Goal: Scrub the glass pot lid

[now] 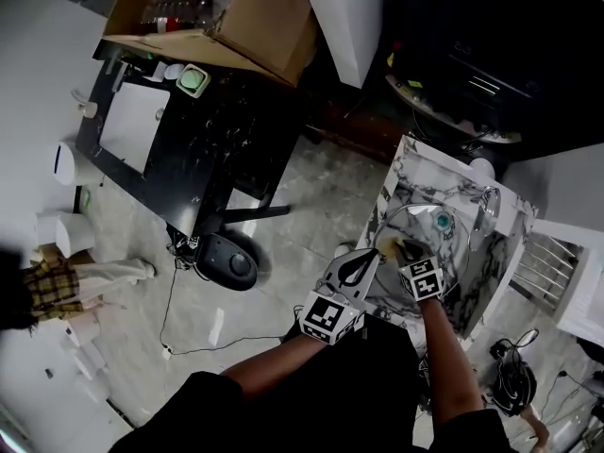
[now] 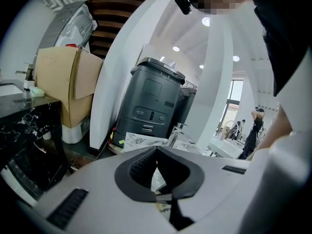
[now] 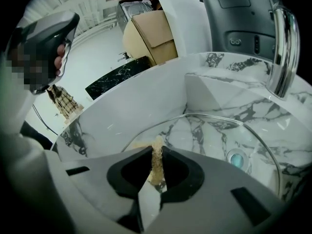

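Seen from above, a person leans over a marbled sink (image 1: 408, 172) at the lower right of the frame, a hand-held gripper in each hand. The right hand-held gripper (image 1: 401, 251) reaches into the basin with its jaws clamped on a strip of yellowish scrubber (image 1: 394, 245). In the right gripper view the scrubber (image 3: 156, 162) stands upright between the two dark pads of that hand-held gripper (image 3: 156, 152), its frayed top poking out just above them.

The glass pot lid (image 1: 421, 226) lies inside the basin, and the scrubber meets it near its left rim. In the right gripper view, the lid (image 3: 209, 135) is a clear dome filling the centre and right of the frame. Its thin rim arcs over the marble veins, and the scrubber is at its near edge. A chrome tap (image 3: 282, 48) curves down at the upper right of that view, and shows at the back of the sink (image 3: 146, 106) in the head view (image 1: 486, 206).

The left hand-held gripper (image 1: 363, 264) hovers at the sink's left edge, just beside the right one. In the left gripper view, the jaws of this hand-held gripper (image 2: 157, 150) are together at the tips, with nothing between them.

A cardboard box (image 1: 260, 17) sits at the top left on a black marble surface (image 1: 212, 140). A dark grey bin (image 2: 151, 99) fills the middle of the left gripper view.
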`<action>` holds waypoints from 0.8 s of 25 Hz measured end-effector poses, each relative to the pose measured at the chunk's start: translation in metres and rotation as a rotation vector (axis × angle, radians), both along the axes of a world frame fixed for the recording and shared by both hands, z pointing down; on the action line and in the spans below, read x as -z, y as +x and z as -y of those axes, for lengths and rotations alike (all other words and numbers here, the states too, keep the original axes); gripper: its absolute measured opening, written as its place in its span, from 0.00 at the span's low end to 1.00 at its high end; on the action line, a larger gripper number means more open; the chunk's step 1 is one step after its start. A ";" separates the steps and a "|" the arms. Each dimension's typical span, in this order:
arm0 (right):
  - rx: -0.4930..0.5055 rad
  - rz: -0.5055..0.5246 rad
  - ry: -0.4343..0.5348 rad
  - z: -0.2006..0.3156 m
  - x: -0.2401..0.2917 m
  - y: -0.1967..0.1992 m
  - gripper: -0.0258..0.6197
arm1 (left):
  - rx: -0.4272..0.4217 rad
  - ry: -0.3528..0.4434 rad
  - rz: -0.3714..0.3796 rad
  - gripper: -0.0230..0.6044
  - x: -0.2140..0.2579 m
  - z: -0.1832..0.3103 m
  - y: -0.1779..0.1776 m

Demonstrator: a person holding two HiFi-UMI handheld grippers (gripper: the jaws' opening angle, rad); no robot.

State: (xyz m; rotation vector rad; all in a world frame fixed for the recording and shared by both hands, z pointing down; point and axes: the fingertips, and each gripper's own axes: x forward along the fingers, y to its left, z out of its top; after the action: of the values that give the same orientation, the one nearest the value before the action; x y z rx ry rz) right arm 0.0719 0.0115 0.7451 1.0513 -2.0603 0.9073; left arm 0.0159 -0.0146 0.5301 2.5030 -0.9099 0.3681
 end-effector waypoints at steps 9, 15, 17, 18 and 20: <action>-0.087 -0.017 0.055 0.016 0.000 0.012 0.14 | -0.050 -0.018 -0.018 0.06 0.002 0.001 0.009; -0.188 -0.022 0.063 0.027 -0.002 0.029 0.14 | -0.092 -0.025 -0.021 0.06 0.001 0.001 0.012; -0.216 -0.020 0.060 0.027 -0.004 0.034 0.14 | -0.099 -0.037 -0.024 0.06 -0.001 -0.001 0.013; -0.227 -0.022 0.055 0.027 -0.004 0.037 0.14 | -0.101 -0.041 -0.024 0.06 -0.002 -0.002 0.014; -0.248 -0.029 0.054 0.028 -0.005 0.042 0.14 | -0.112 -0.048 -0.023 0.06 -0.004 -0.004 0.015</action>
State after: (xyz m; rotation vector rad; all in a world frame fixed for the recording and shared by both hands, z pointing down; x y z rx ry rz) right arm 0.1141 -0.0168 0.7499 1.3637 -1.9696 0.9550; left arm 0.0311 -0.0111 0.5339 2.5153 -0.7459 0.3915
